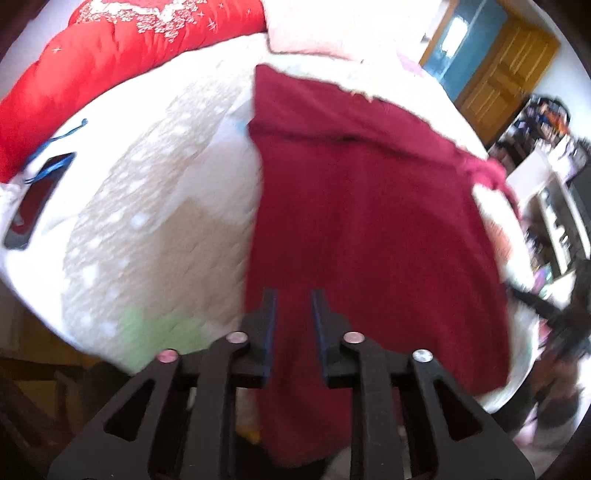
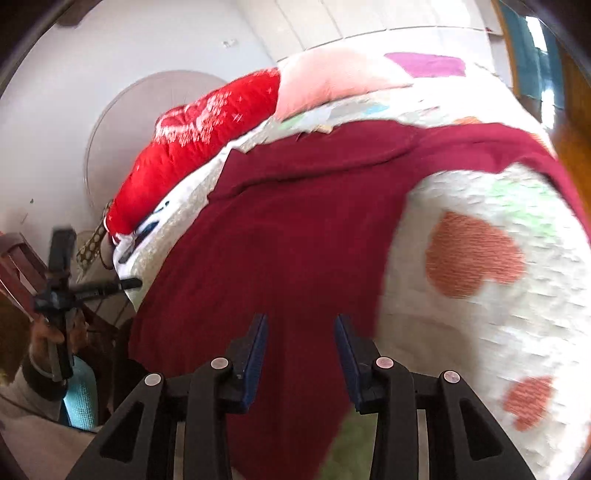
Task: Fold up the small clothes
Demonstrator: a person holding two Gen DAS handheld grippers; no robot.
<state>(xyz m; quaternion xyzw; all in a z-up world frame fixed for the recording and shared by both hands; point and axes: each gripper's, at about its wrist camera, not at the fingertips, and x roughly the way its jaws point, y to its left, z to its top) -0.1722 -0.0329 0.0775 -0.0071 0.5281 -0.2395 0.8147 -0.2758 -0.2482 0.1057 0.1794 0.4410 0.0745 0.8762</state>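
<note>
A dark maroon garment (image 1: 369, 221) lies spread flat on the bed quilt (image 1: 166, 203), its near hem hanging over the bed's front edge. My left gripper (image 1: 293, 295) hovers over the garment's near left part, jaws apart with nothing between the pads. In the right wrist view the same garment (image 2: 295, 240) fills the middle, one sleeve stretching right along the quilt (image 2: 498, 332). My right gripper (image 2: 300, 319) stands open above the garment's near right part, holding nothing. A person's hand (image 2: 48, 332) holding the left gripper shows at the left edge.
A bright red duvet (image 1: 110, 55) and a pink pillow (image 1: 332, 29) lie at the bed's far side. A dark phone (image 1: 33, 199) with a blue cord rests on the quilt at far left. A wooden door (image 1: 506, 66) and cluttered shelves (image 1: 554, 206) stand to the right.
</note>
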